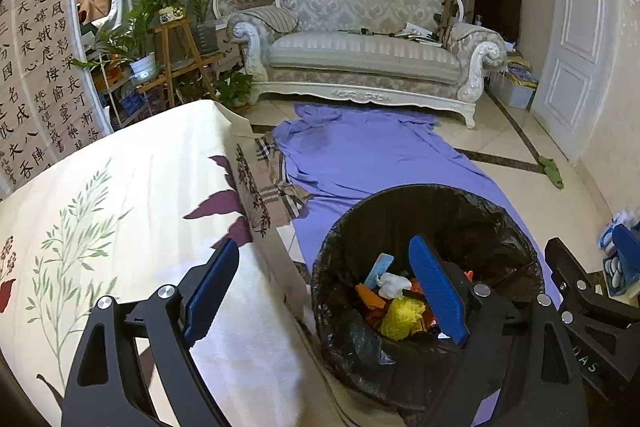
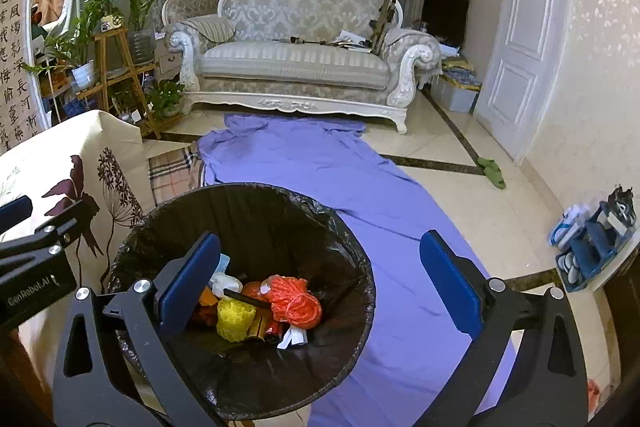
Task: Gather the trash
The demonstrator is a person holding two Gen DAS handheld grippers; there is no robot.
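The bin (image 2: 248, 307) sits on the floor right at the near corner of the flowered table (image 1: 120, 227), partly on the purple sheet (image 2: 340, 179), and its black liner is already holding a pile of trash: an orange net (image 2: 296, 301), a yellow net (image 2: 235, 319), a white crumpled wad (image 2: 226, 283), some small wrappers and a light blue strip (image 1: 380, 269). The right gripper (image 2: 320, 287) hangs above the bin's right rim, jaws wide apart, nothing between the pads, and the orange net lies loose on top of the pile just below, so I'd say this is the tail end of a drop-off, item in the can. The left gripper (image 1: 332, 291) is spread wide too and empty, straddling the table's edge and the bin's left rim. No earlier frame here, so that's just my read from how stuff lies. The part of the table in view looks bare of trash, and I can't spot anything obvious left on the sheet. There's a green rag (image 2: 492, 173) by the door (image 2: 520, 39), but whether it counts as trash I can't tell. Next move, I'd guess: pull both grippers back from the bin and look around for anything left, keeping clear of the liner so it doesn't snag.
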